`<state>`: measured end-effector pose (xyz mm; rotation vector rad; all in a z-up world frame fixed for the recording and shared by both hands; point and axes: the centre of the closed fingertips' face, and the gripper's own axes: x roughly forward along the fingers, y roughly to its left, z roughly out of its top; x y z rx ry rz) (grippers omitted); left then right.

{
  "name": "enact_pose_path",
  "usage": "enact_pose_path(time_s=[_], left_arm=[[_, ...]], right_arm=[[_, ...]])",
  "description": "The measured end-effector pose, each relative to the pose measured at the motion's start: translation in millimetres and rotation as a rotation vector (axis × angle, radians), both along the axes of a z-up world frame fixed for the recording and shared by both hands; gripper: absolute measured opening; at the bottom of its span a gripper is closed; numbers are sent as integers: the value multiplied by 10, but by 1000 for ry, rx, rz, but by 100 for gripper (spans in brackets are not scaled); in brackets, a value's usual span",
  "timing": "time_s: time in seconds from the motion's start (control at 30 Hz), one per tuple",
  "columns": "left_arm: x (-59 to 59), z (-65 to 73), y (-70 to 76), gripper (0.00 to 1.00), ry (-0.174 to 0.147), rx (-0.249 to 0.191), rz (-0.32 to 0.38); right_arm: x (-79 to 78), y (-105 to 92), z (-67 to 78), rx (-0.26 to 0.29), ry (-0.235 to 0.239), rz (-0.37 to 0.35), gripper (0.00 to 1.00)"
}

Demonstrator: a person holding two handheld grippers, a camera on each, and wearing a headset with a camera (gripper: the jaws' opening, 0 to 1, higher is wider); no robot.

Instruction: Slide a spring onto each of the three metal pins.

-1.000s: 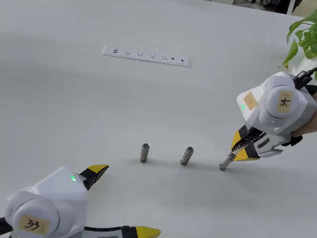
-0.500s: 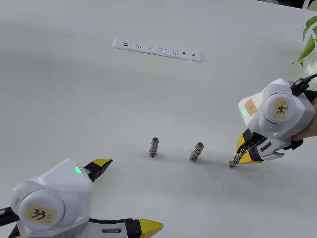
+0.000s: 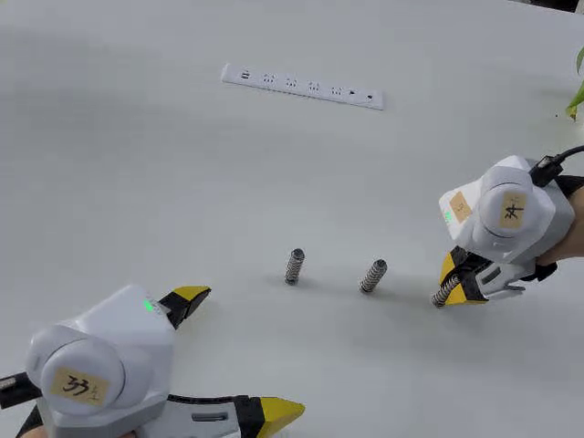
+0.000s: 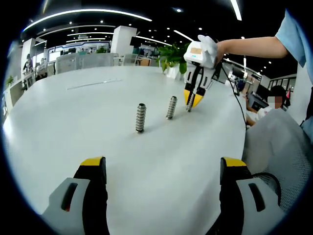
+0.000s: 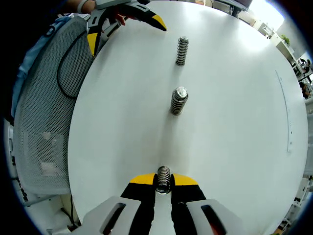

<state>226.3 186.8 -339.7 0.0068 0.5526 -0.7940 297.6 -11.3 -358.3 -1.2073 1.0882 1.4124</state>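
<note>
Last step, prob: right claw [image 3: 458, 285] pinches 3rd spring [image 5: 163, 175], low on its pin. Mid spring [image 3: 373, 275] & end spring [image 3: 294, 265] look seated. Left claw [image 3: 233, 354] wide, idle. Next: press down, release.

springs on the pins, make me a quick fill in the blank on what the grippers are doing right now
The right gripper is ____ on the third spring. The left gripper is ____, holding nothing. ____ other springs, the middle spring and the end spring, stand free of both grippers.
Missing words: shut; open; two.
</note>
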Motion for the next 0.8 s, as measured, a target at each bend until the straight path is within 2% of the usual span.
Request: enact_pose_path(time_s=[0.27,0.57,0.8], left_arm=[[0,-2,-6,96,-1,-1,-2],[-2,4,13,95,-2,0,0],[-16,6,12,95,0,1,-3]], right_arm=[[12,-37,-58,-14,-5,13,8],[32,-17,-78,-2,-3,3,9],[25,31,-83,26,4,-35,22]])
